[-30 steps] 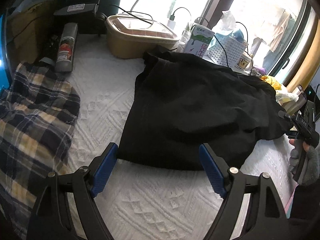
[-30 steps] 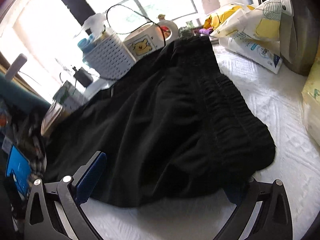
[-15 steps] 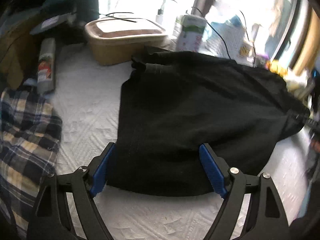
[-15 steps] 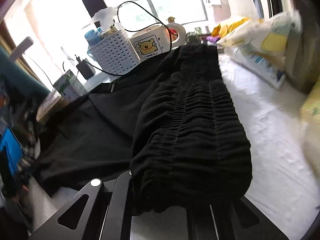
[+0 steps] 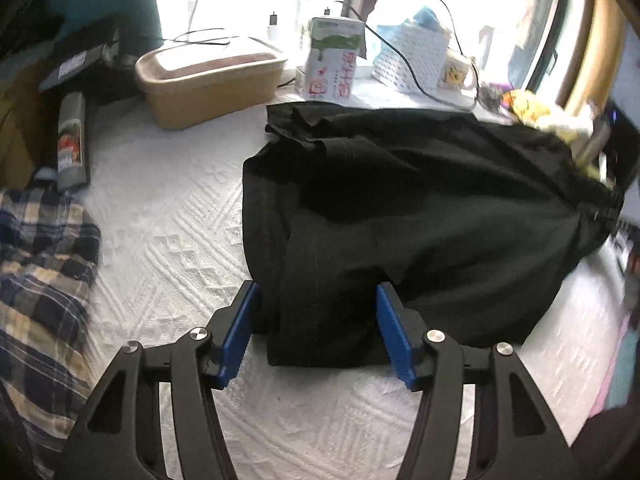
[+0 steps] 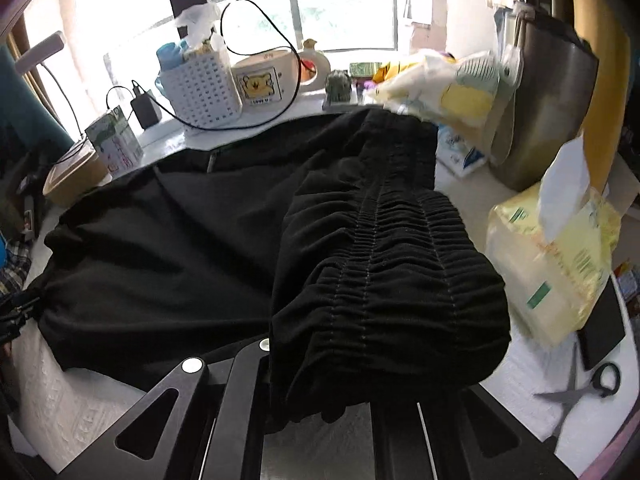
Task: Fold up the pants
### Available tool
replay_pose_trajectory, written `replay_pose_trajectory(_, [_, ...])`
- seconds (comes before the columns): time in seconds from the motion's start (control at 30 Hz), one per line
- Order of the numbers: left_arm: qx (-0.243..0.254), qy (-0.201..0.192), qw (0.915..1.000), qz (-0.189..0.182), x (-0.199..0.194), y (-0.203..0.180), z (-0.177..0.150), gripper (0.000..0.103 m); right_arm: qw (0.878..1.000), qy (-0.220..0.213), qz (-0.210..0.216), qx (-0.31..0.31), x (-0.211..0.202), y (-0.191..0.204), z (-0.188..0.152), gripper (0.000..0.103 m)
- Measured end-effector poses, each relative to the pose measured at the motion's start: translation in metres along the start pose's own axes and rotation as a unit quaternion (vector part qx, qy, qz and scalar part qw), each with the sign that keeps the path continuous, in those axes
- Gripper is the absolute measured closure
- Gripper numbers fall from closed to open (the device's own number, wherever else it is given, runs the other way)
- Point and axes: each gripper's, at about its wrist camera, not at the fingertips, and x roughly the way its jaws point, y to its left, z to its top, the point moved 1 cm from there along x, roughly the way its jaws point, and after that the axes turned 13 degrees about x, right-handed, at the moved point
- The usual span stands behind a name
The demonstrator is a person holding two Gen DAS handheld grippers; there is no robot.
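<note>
Black pants (image 5: pixel 420 208) lie folded across a white textured bedspread (image 5: pixel 168 216). My left gripper (image 5: pixel 316 332) straddles the hem end of the pants, its blue pads (image 5: pixel 238 330) on both sides of a bunched fold, jaws narrowed but with cloth between them. My right gripper (image 6: pixel 360 392) is shut on the gathered elastic waistband (image 6: pixel 392 280) and holds it lifted above the bed; its fingers are hidden under the cloth. The rest of the pants (image 6: pixel 168 248) stretches away to the left in the right wrist view.
A plaid shirt (image 5: pixel 40 280) lies left. A tan lidded box (image 5: pixel 208 80), milk carton (image 5: pixel 332 64), white basket (image 5: pixel 412 60) and cables line the sill. A spray can (image 5: pixel 72 140) lies far left. Yellow packets (image 6: pixel 560 264), scissors (image 6: pixel 580 388) and a metal bin (image 6: pixel 548 108) crowd the right.
My left gripper has moved forward onto the hem and its jaws have narrowed around the cloth. My right gripper stays shut on the waistband and has lifted it higher.
</note>
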Motion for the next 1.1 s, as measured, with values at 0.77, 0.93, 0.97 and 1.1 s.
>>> replay_pose_trajectory(0.77, [-0.019,0.019,0.9996,0.012,-0.041,-0.025,-0.045,0.097,0.998,-0.007,0.008,-0.068,0.001,0.011,-0.01,0.091])
replay_pose_trajectory(0.93, [-0.012,0.024,0.9995,0.015,-0.045,-0.018,-0.044,0.096,0.998,0.007,0.009,-0.065,0.005,0.007,-0.009,0.091])
replay_pose_trajectory(0.97, [-0.003,0.016,0.9996,0.021,-0.049,-0.015,-0.038,0.095,0.998,0.007,0.012,-0.06,0.005,0.005,-0.009,0.091])
replay_pose_trajectory(1.1, [0.034,-0.029,0.9979,0.046,-0.063,-0.007,-0.003,0.062,0.999,0.009,0.02,-0.047,0.002,0.0,-0.008,0.09])
